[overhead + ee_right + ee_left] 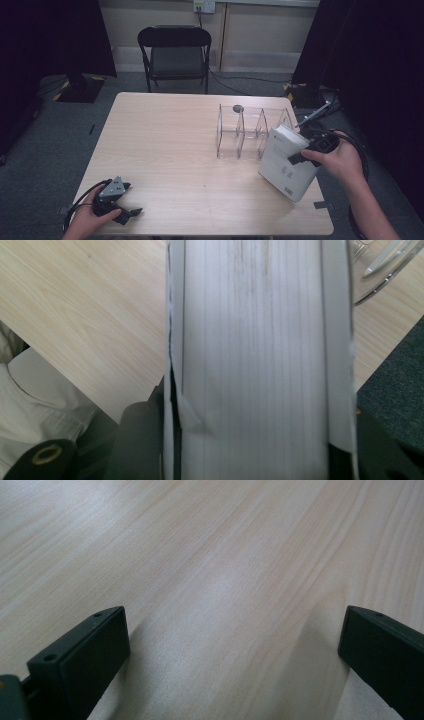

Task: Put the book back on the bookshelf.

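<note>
A thick white book (286, 164) hangs tilted above the table's right edge, its page edges (255, 340) facing the right gripper view. My right gripper (296, 157) is shut on it, one black jaw across the cover and the other hidden behind. Both jaws of the right gripper (255, 445) press on the covers at either side. A clear plastic divider rack (245, 132) stands just left of the book, and its corner (382, 270) is close by. My left gripper (131, 199) rests at the table's front left corner, open, with bare wood between the jaws of the left gripper (235, 612).
The light wooden table (165, 145) stands on grey carpet. A black folding chair (175, 50) stands behind the far edge. Dark curtains hang at both sides. Cables trail from the right hand over the table's right edge.
</note>
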### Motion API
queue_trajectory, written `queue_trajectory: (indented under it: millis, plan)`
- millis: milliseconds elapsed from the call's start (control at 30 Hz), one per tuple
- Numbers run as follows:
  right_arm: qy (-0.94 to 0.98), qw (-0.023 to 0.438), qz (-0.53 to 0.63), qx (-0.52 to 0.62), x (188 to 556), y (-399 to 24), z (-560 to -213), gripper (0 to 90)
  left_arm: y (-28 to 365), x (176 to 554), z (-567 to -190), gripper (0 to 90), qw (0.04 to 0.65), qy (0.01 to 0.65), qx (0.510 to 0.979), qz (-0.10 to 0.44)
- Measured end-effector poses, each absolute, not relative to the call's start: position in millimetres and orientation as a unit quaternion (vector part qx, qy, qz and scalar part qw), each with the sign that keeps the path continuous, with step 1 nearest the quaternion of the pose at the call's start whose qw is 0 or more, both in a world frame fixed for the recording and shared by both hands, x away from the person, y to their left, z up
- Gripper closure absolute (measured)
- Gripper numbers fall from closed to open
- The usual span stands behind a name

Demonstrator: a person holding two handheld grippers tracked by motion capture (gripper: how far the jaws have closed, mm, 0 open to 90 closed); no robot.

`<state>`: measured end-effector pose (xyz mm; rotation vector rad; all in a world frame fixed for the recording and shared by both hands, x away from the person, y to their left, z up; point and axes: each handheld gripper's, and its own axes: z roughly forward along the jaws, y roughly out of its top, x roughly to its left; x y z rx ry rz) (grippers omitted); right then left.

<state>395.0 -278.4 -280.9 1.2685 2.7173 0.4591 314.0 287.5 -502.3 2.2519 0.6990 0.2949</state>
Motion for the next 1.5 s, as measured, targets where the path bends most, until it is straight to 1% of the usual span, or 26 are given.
queue_trajectory:
  millis: [900,1267,1500]
  plan:
    - [0.867,0.062,0.149,0.472,398,-304,-282,53.0,288,314,-502,0.0,0.373,0.273,0.88,0.114]
    - [0.857,0.057,0.147,0.491,403,-300,-282,53.1,287,314,-502,0.0,0.371,0.273,0.88,0.115]
    - [0.849,0.064,0.142,0.504,408,-296,-281,53.1,287,314,-502,0.0,0.372,0.273,0.88,0.115]
